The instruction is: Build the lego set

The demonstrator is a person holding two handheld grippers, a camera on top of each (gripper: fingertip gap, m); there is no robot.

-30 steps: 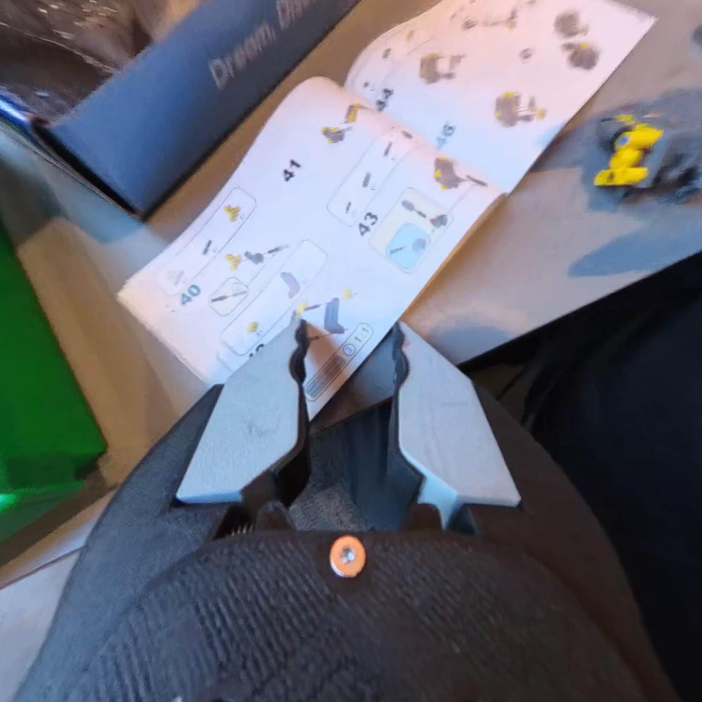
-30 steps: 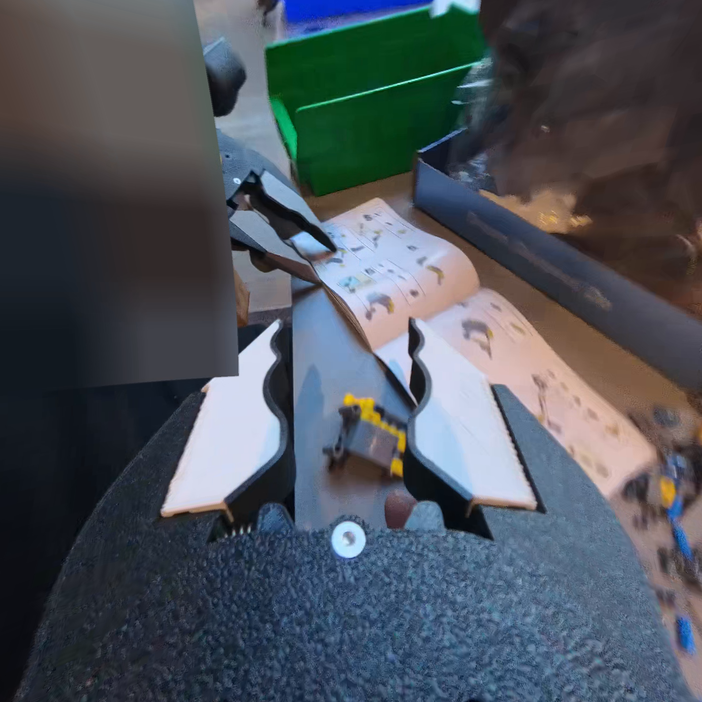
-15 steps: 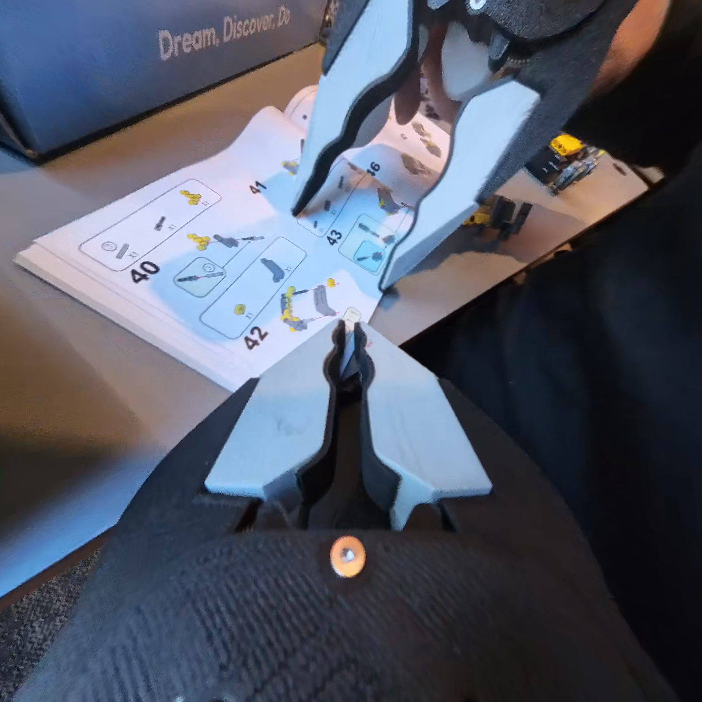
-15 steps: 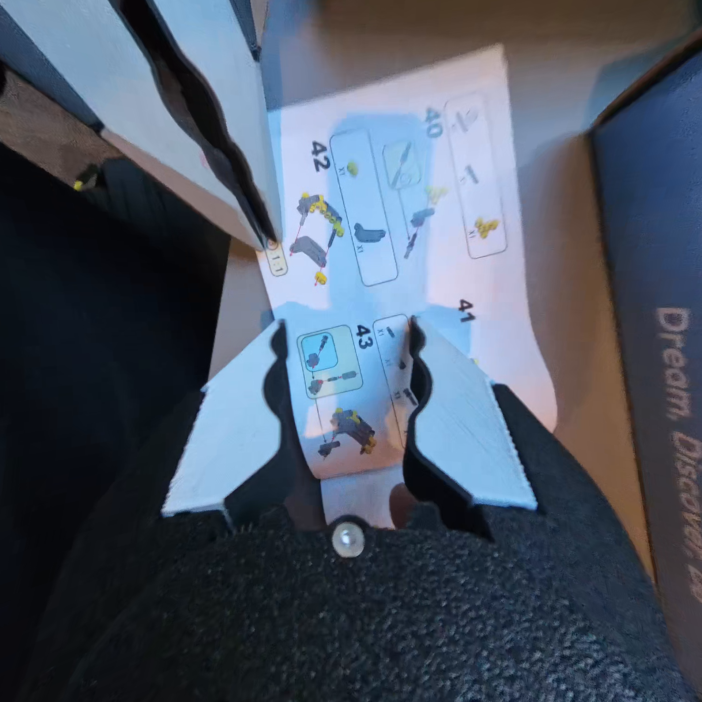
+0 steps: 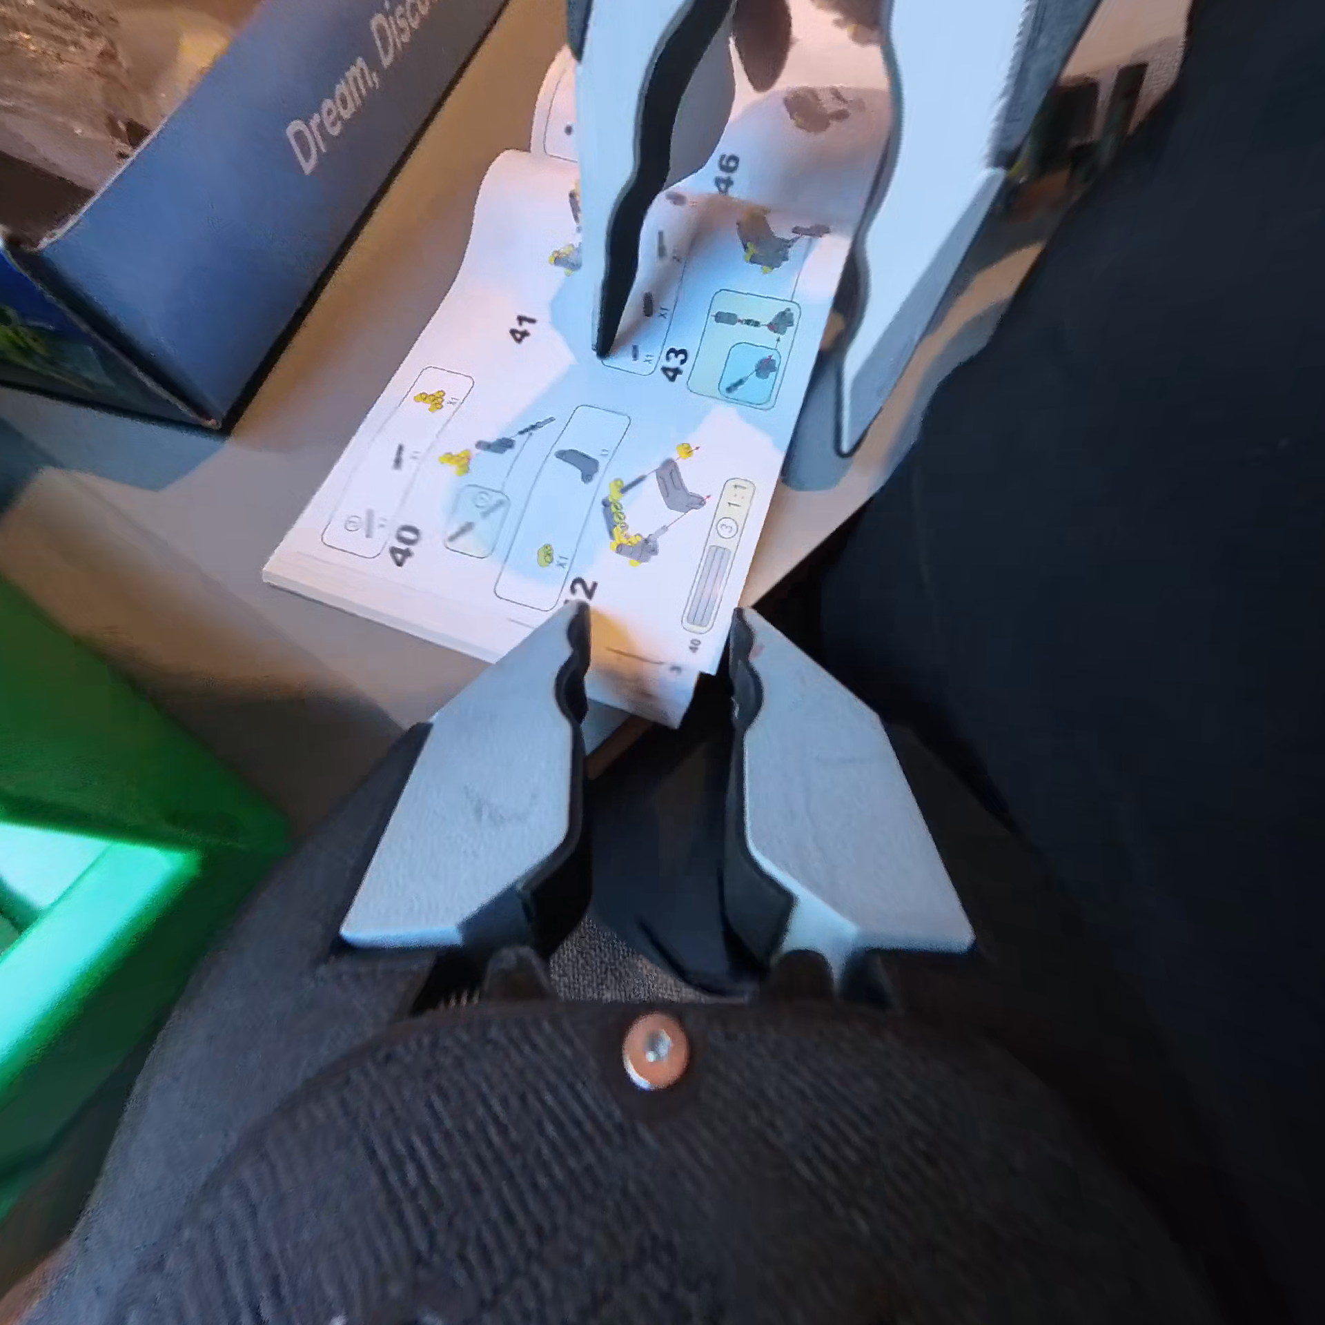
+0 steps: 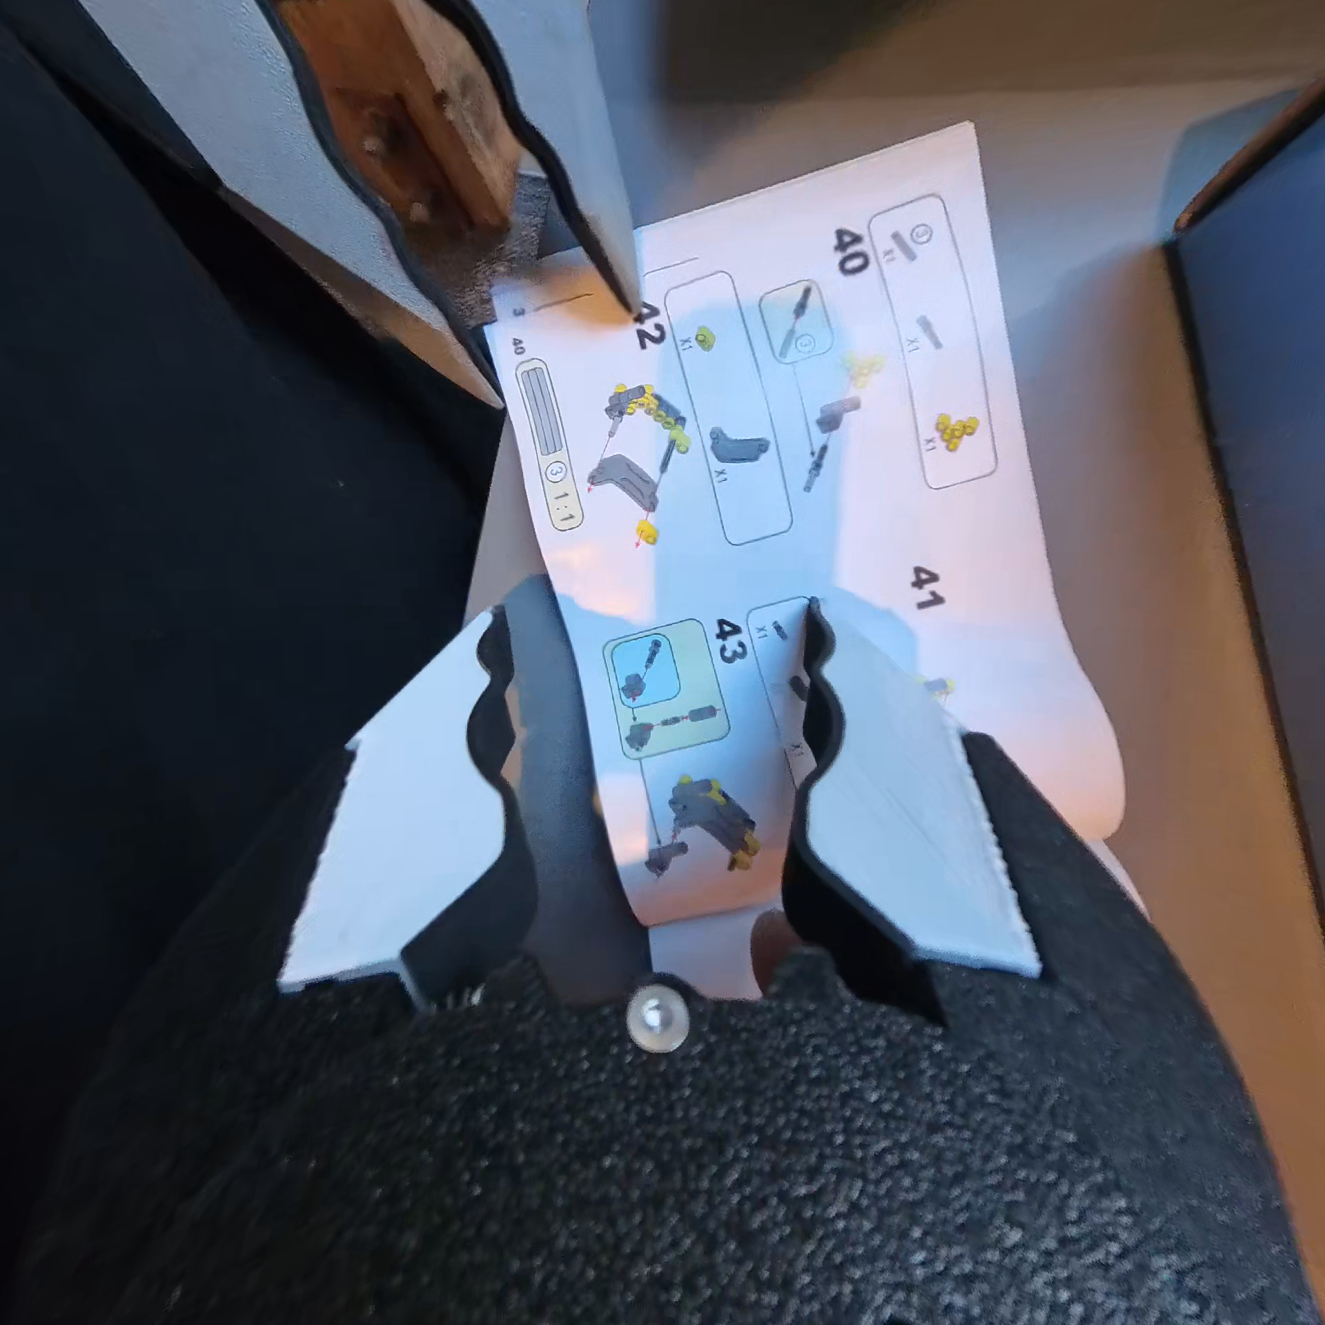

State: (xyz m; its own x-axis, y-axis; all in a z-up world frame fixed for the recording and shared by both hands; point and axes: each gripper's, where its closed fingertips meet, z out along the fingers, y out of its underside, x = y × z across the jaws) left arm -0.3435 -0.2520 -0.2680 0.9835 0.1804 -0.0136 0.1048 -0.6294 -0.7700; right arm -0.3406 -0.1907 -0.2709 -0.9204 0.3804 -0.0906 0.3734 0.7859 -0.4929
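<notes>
An open instruction booklet lies on the tan table, its near corner at the table's edge. My left gripper is open and empty, its jaws on either side of that corner, one fingertip at the page. My right gripper is open and empty above the same page of the booklet. In the left wrist view the right gripper reaches in from the top, one tip on the page, the other past the table's edge.
A dark blue cardboard box stands beyond the booklet and also shows in the right wrist view. A green bin is at the left. A person's dark clothing fills the space off the table's edge. My hands' fingertips stand some 7 cm from each other.
My left gripper was open a second ago, shut on the booklet's corner half a second ago, and is open again now. My right gripper came over the page and has stayed open.
</notes>
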